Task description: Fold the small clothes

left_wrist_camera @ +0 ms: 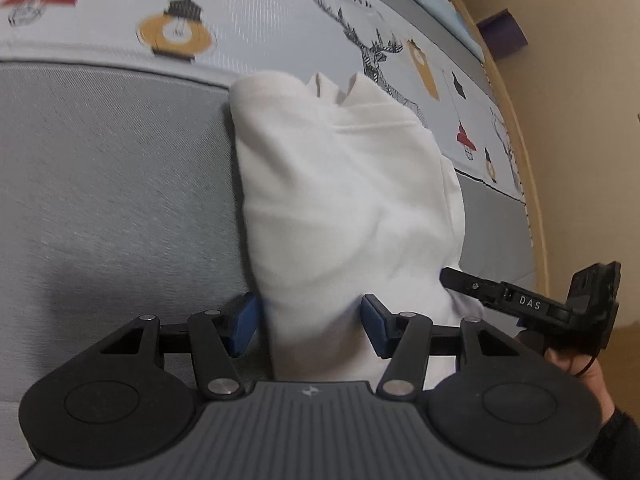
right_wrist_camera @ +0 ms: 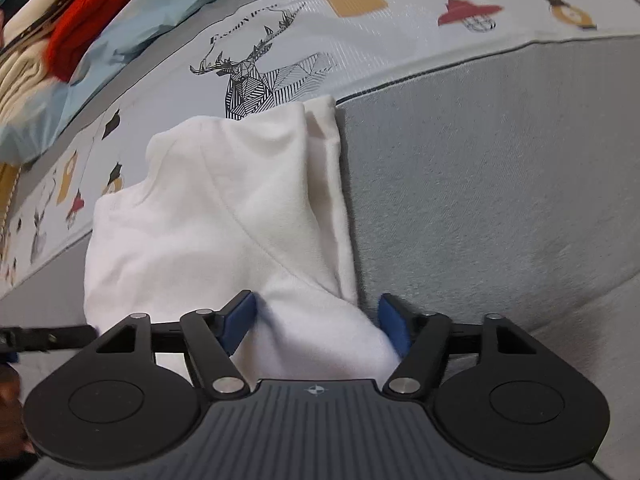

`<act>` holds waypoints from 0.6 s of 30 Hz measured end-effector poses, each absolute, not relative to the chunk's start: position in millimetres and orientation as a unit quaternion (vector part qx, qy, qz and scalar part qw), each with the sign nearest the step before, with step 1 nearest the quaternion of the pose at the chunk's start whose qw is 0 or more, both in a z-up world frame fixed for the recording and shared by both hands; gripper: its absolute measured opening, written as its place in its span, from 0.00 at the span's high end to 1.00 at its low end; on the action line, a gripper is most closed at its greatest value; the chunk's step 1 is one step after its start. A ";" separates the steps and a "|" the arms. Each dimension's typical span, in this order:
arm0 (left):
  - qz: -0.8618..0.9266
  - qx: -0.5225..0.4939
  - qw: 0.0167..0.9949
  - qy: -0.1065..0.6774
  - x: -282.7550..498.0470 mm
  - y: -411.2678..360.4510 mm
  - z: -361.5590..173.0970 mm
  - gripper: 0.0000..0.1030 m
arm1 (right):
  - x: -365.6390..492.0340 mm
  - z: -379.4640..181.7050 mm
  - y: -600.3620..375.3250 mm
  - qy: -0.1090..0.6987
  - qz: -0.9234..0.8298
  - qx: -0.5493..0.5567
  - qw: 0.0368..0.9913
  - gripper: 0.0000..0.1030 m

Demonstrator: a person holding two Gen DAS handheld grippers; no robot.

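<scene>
a bed fills both views, its grey cover meeting a printed sheet with deer and lanterns. only the right wrist view shows the pile of red and cream clothes at the far edge; only the left wrist view shows a purple object by the wall. the white garment lies folded into a long narrow bundle on the bed, its near end between both tools. the left tool is spread, blue pads either side of the cloth. the right tool is spread likewise, straddling the garment's near corner, and appears side-on in the left wrist view.
</scene>
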State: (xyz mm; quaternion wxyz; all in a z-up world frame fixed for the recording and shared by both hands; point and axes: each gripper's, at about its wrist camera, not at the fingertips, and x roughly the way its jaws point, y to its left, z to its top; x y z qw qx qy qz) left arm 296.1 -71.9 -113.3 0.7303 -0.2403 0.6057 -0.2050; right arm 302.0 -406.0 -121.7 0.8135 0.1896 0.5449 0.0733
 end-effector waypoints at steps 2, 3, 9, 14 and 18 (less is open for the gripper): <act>-0.200 -0.243 0.729 0.607 298.7 -76.7 -118.9 0.42 | 302.5 -122.1 -400.1 0.545 0.077 0.186 0.814 0.30; -0.198 -0.243 0.730 0.607 301.2 -77.1 -118.6 0.45 | 302.4 -122.2 -397.6 0.543 0.080 0.186 0.815 0.33; -0.201 -0.188 0.757 0.593 307.1 -75.9 -110.0 0.64 | 301.2 -118.7 -388.6 0.537 0.084 0.195 0.816 0.53; -0.184 -0.170 0.783 0.569 306.8 -47.4 -91.0 0.68 | 302.9 -112.9 -359.9 0.531 0.121 0.183 0.819 0.63; -0.159 -0.158 0.803 0.552 304.9 -10.7 -75.9 0.68 | 304.7 -105.9 -323.2 0.520 0.162 0.170 0.821 0.68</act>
